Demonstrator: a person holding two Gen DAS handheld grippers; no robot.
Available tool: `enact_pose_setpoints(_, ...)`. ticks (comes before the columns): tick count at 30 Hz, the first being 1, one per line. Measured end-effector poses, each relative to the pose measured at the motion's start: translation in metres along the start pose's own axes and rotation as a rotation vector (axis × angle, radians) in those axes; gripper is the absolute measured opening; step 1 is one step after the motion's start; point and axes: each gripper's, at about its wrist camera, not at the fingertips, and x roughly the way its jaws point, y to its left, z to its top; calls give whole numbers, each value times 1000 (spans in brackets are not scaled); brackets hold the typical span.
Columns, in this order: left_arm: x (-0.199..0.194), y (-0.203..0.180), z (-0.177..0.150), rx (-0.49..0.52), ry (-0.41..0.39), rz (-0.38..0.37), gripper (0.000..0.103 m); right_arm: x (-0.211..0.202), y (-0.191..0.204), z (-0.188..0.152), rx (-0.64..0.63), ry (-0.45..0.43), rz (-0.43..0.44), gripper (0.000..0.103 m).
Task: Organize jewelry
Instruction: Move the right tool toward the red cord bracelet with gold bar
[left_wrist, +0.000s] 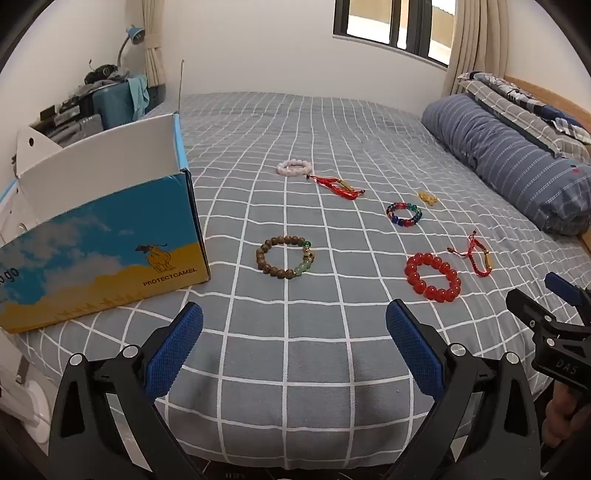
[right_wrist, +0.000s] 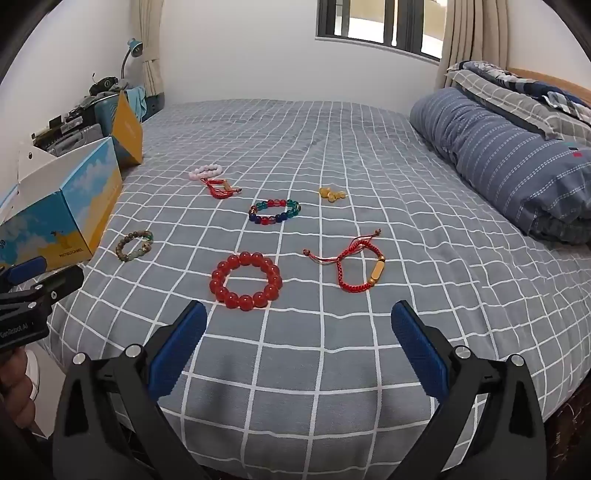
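Note:
Several bracelets lie spread on a grey checked bed (left_wrist: 295, 350). A brown wooden bead bracelet (left_wrist: 286, 257) (right_wrist: 135, 245) lies closest to an open blue-and-yellow cardboard box (left_wrist: 99, 236) (right_wrist: 62, 218). A red bead bracelet (left_wrist: 432, 277) (right_wrist: 246, 281) and a red cord bracelet (left_wrist: 476, 256) (right_wrist: 356, 269) lie nearer the front edge. Further back are a multicoloured bead bracelet (left_wrist: 404, 214) (right_wrist: 274, 211), a pink bead bracelet (left_wrist: 294, 167) (right_wrist: 205, 171), another red cord bracelet (left_wrist: 340, 186) (right_wrist: 219, 187) and a small yellow piece (left_wrist: 427, 198) (right_wrist: 331, 194). My left gripper (left_wrist: 294, 321) and right gripper (right_wrist: 299, 321) hover open over the front edge, holding nothing.
A rolled striped quilt (left_wrist: 517, 162) (right_wrist: 509, 155) and pillows lie along the right side of the bed. Luggage and clutter (left_wrist: 107, 99) stand by the left wall under a lamp. A window (right_wrist: 380, 22) is in the far wall.

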Motion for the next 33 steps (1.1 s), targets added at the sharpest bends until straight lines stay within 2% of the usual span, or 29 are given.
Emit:
enact_pose_setpoints(5, 1, -4, -1, 12, -2, 15, 97, -7, 4, 3, 1, -11, 2, 96)
enact_pose_setpoints(8, 1, -14, -7, 11, 5, 4, 97, -7, 1, 3, 9, -13, 14, 96)
enact_pose_setpoints(17, 0, -10, -1, 6, 27, -21, 97, -12, 2, 3, 16, -16, 50, 96)
enact_pose_setpoints(33, 2, -1, -1, -3, 19, -9, 97, -1, 15, 5, 8, 17, 26, 96)
